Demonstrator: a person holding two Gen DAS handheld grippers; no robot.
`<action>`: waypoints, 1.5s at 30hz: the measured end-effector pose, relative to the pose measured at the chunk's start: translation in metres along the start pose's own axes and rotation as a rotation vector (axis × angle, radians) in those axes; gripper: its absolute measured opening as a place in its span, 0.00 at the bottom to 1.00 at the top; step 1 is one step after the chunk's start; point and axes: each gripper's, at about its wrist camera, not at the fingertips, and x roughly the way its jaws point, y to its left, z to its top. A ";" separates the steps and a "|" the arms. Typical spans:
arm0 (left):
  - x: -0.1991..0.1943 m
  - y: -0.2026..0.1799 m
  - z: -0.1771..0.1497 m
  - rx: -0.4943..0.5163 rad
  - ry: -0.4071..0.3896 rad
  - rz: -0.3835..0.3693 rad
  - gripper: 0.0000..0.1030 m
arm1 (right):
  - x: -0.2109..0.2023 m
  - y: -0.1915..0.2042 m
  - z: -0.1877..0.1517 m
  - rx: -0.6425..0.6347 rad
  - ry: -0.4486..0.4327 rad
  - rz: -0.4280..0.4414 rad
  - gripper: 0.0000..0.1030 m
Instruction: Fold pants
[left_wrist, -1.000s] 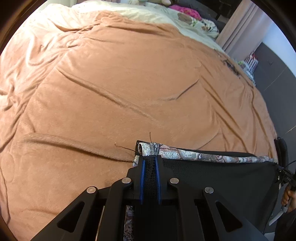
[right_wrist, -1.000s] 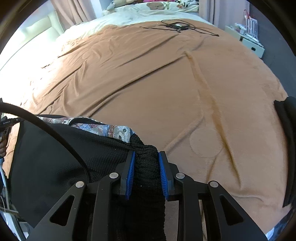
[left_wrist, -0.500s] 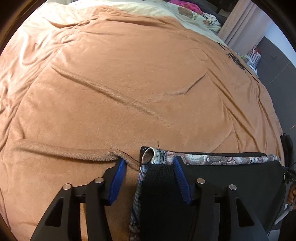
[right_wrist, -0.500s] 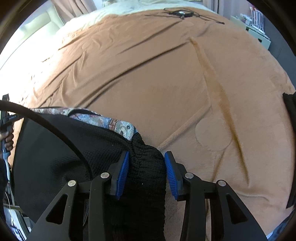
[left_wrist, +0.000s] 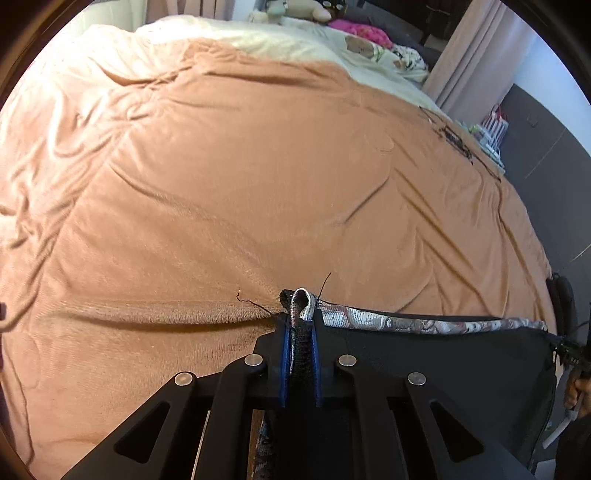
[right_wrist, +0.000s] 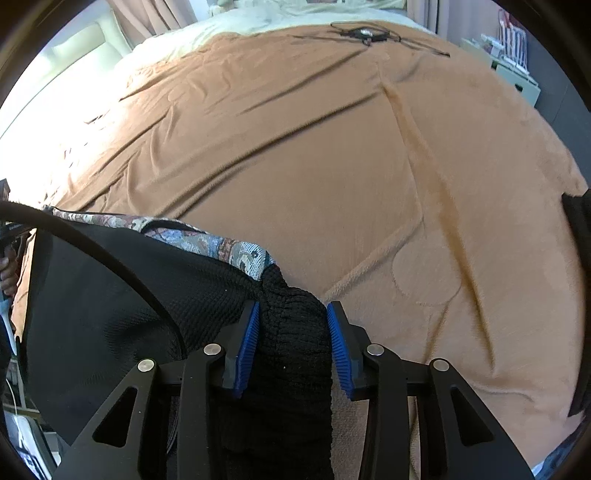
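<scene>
Two tongs closing on black pants (left_wrist: 424, 354), tan blanket (left_wrist: 240, 184)

Daylight floods in from the far left, blowing the pale bedding (right_wrist: 74, 96) out to near white in the right wrist view. The brown blanket (left_wrist: 258, 184) is evenly lit, its creases casting soft shadows. Both views bulge with fisheye bend and end in a dark round rim. The black pants (right_wrist: 110, 288) lose most detail; far clutter looks slightly soft, perhaps from motion.
</scene>
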 end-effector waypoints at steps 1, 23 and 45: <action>-0.001 -0.002 0.002 0.001 -0.009 0.002 0.10 | -0.003 0.002 0.000 -0.004 -0.010 -0.003 0.31; 0.029 0.026 -0.010 -0.126 0.089 0.088 0.33 | 0.009 0.020 0.000 -0.021 -0.003 -0.066 0.42; -0.100 0.024 -0.118 -0.182 0.015 0.013 0.48 | -0.088 0.039 -0.059 0.025 -0.094 0.024 0.48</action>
